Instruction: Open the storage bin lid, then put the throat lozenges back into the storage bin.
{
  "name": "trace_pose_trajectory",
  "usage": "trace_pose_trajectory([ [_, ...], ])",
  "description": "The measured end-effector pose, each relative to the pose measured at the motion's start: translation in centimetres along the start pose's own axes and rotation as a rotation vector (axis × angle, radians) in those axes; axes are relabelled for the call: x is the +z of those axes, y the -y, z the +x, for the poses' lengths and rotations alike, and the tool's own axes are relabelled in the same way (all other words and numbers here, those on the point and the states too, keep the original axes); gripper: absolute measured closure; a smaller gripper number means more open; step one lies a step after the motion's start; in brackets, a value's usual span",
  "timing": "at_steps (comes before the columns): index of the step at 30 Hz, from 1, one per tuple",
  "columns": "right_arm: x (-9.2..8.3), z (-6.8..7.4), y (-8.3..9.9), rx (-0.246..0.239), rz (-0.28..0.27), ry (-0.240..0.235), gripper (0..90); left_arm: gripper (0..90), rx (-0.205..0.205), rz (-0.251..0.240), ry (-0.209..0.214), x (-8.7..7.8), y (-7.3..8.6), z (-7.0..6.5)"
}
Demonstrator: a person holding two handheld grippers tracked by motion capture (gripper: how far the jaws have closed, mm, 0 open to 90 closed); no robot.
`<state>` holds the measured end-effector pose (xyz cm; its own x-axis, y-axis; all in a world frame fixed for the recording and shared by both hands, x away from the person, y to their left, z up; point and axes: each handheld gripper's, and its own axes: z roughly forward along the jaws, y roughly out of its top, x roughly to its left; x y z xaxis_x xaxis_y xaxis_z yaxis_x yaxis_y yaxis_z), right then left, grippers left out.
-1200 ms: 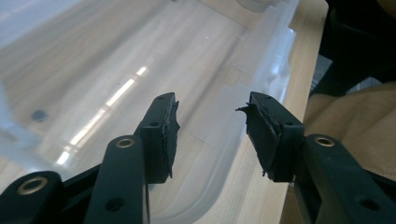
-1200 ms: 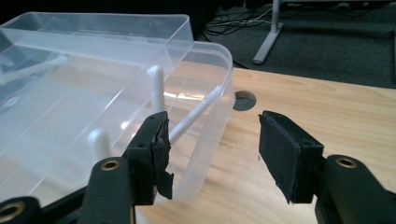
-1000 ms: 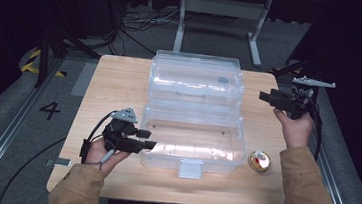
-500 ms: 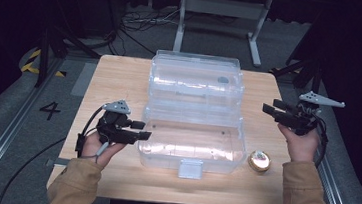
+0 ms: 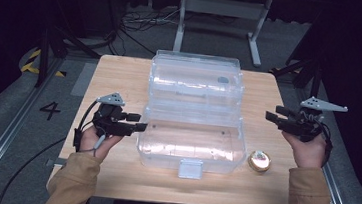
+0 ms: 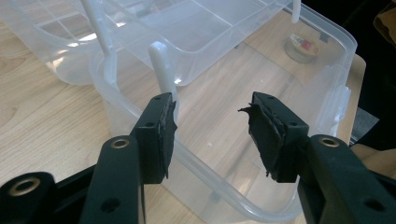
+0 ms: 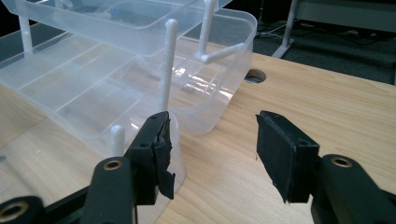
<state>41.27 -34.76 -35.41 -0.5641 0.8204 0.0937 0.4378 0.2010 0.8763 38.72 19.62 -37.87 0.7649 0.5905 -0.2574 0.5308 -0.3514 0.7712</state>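
Observation:
A clear plastic tiered box [image 5: 189,159] stands open mid-table, its upper trays [image 5: 196,78] swung back on white arms. My left gripper [image 5: 140,123] hovers at the lower bin's left end, open. In the left gripper view its jaws [image 6: 212,135] hang over the bin's rim [image 6: 219,179] without touching it. My right gripper [image 5: 271,117] is held off the box's right side, open and empty. In the right gripper view its jaws [image 7: 212,149] point at the bin's corner [image 7: 175,161], with a white arm [image 7: 167,65] just behind.
A small round gold-coloured object [image 5: 258,161] lies on the wooden table [image 5: 121,76] right of the box front; it shows through the bin wall as the round object [image 6: 301,46]. A white latch [image 5: 189,169] sits at the box front. Dark floor, cables and a metal stand lie beyond the table.
My right gripper has come away from the upper tray's right end, toward the person. My left gripper has shifted a little away from the person along the bin's left end.

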Motion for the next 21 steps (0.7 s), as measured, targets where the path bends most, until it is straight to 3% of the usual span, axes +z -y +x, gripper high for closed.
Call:
trace_pose_trajectory([
  [13, -0.9, 0.5, 0.7, -0.046, 0.110, 0.006, 33.9, 50.8, 0.000, 0.002, 0.000, 0.2, -0.6, 0.6],
  [21, -0.7, 0.9, 1.0, -0.032, 0.259, 0.020, 29.1, 50.8, -0.007, 0.009, -0.012, 0.0, -0.5, 1.2],
])
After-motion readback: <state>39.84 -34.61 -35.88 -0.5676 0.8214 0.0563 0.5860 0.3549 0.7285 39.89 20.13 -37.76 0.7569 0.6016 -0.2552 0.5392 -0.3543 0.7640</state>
